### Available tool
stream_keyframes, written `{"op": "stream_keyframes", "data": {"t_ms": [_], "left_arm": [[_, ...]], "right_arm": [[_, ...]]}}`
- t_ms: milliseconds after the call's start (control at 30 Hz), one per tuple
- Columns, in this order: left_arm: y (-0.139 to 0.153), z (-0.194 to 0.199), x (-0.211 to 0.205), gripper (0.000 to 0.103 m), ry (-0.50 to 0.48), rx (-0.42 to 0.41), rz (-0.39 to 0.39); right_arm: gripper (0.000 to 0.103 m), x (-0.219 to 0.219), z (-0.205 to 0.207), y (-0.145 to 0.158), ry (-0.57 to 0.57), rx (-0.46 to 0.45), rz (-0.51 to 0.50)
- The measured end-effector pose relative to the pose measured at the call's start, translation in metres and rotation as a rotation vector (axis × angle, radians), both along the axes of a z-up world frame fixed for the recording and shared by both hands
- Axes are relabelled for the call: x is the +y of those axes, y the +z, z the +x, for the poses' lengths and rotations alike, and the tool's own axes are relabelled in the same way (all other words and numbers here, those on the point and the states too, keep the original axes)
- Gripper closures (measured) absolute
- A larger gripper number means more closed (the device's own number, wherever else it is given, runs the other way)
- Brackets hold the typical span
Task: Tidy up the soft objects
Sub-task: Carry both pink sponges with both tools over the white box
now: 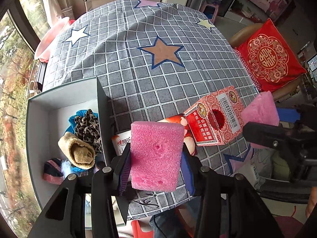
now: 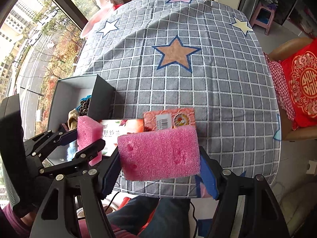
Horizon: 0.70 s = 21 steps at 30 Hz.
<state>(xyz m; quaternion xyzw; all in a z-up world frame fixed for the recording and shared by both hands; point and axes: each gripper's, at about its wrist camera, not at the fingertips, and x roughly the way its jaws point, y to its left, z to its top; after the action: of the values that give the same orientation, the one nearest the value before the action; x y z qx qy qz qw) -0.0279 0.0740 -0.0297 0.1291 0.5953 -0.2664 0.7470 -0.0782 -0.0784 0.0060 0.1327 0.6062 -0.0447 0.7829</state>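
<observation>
Pink foam blocks, one in each gripper, hang above the near edge of the table (image 1: 138, 83), which is covered by a grey checked cloth with stars. The left gripper (image 1: 156, 158) is clamped across the narrower width of its foam block (image 1: 156, 156), holding it upright; the right gripper (image 2: 158, 158) is clamped on the ends of a second foam block (image 2: 158, 154), held lengthwise, so its jaws stand wider. Both blocks are clear of the cloth, lifted above the clutter beneath. The open grey box (image 1: 37, 107) at the table's left already contains a leopard-print scrunchie (image 1: 87, 125), a rolled tan sock (image 1: 79, 152) and a pink-and-dark striped knit piece (image 1: 52, 170), which suggests it is the collecting place for soft items and the likely destination for the foam. Two rigid cartons lie on the cloth just beside the box and are apparently left out: a red patterned medicine carton (image 1: 216, 117) with a barcode, gold Chinese characters and a small "OTC" mark, and a flat pack (image 2: 120, 132) printed with fruit and Chinese characters. Finer print is unreadable.
</observation>
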Motion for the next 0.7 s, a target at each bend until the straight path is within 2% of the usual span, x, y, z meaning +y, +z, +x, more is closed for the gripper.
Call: {"op": "stream_keyframes", "data": {"t_ms": [133,700], "left_arm": [[0.004,0.001,0.018,0.054,0.042,-0.007,-0.009],[0.001,-0.001,0.101,0.054,0.262,-0.009,-0.013]], "right_arm": [[0.030,0.016,0.000,-0.001,0.019,0.006,0.007],[0.030,0.106,0.026,-0.006,0.254,0.028,-0.025]]}}
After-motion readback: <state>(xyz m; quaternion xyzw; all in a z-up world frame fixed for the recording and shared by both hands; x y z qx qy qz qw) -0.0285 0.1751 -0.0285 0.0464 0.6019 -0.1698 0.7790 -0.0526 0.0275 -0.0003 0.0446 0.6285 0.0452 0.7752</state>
